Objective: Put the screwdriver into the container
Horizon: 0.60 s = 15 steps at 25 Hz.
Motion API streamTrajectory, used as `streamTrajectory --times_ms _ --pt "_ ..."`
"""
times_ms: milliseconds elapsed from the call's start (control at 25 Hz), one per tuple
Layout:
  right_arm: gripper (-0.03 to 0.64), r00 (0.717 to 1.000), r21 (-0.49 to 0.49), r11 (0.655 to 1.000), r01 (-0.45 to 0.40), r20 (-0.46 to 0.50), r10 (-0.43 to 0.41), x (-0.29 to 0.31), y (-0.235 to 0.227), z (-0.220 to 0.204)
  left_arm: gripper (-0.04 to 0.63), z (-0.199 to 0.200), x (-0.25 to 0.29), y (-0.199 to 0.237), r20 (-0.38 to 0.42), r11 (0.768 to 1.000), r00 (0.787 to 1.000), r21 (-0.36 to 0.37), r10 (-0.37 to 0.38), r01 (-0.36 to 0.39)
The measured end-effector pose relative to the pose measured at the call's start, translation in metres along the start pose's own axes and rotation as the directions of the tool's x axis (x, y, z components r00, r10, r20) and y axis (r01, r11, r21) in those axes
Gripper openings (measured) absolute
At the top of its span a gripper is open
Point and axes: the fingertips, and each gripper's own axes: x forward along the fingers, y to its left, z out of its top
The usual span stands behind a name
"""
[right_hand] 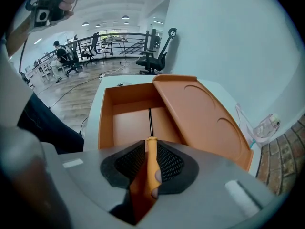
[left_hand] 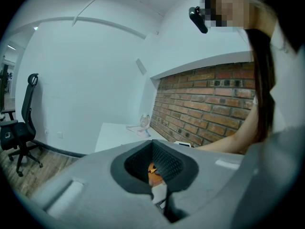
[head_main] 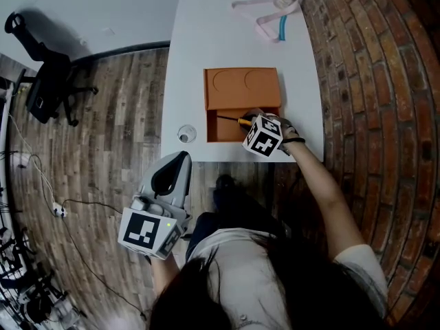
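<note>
Screwdriver (right_hand: 151, 162) clamped in right claw (right_hand: 150, 148), shaft over the open bay of the container (right_hand: 106, 124); left claw (left_hand: 153, 170) closed, empty.

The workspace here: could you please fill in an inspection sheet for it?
Surface: white table, mostly bare.
Job's things: orange container, lid open; screwdriver held over its open half.
Clutter: clear plastic item at the far end; grommet at the near edge.
Grippers: right gripper shut on screwdriver; left gripper shut, empty, off the table.
Cables: cables on the floor, left.
Surroundings: brick wall, chair, wood floor.
</note>
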Motion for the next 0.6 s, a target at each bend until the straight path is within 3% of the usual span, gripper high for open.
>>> streamTrajectory --times_ms 600 --pt "0.077 0.992 0.077 0.992 0.104 0.069 -0.110 -0.039 0.009 0.002 0.000 0.001 -0.019 -0.022 0.022 0.999 0.999 0.032 -0.044 0.043"
